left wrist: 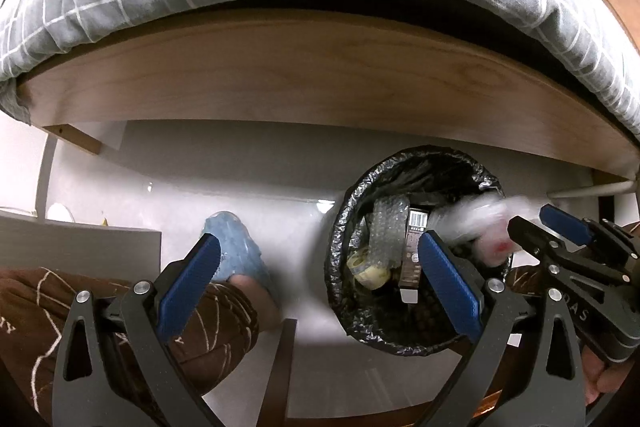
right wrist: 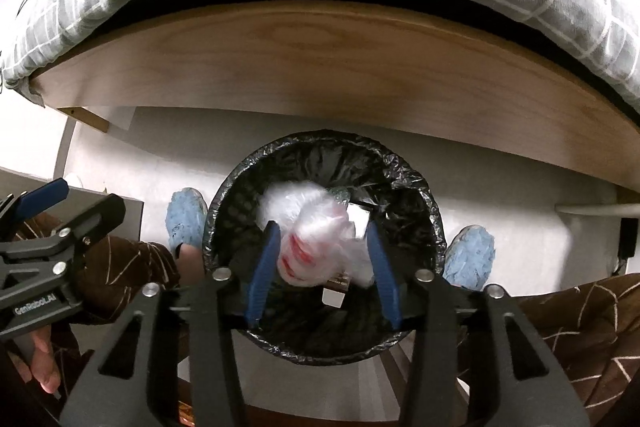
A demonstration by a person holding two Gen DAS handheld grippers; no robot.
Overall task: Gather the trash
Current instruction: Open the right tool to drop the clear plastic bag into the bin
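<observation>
The right gripper [right wrist: 326,267] is hanging spread over the black-lined bin [right wrist: 424,203], a blurred plastic bag [right wrist: 316,227] between its fingers, touching the left one. The left gripper [left wrist: 320,275] is hovering wide apart, holding nothing, beside the bin, below the wooden bed frame [right wrist: 320,75]; blue shoe covers [right wrist: 186,223] are flanking the bin.

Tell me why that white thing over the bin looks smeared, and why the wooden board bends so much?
In the right wrist view, the crumpled white plastic bag with red print is motion-blurred between the open right gripper over the black-lined round trash bin; in the left wrist view it smears too. The light wooden bed board curves from fisheye distortion in both views.
</observation>
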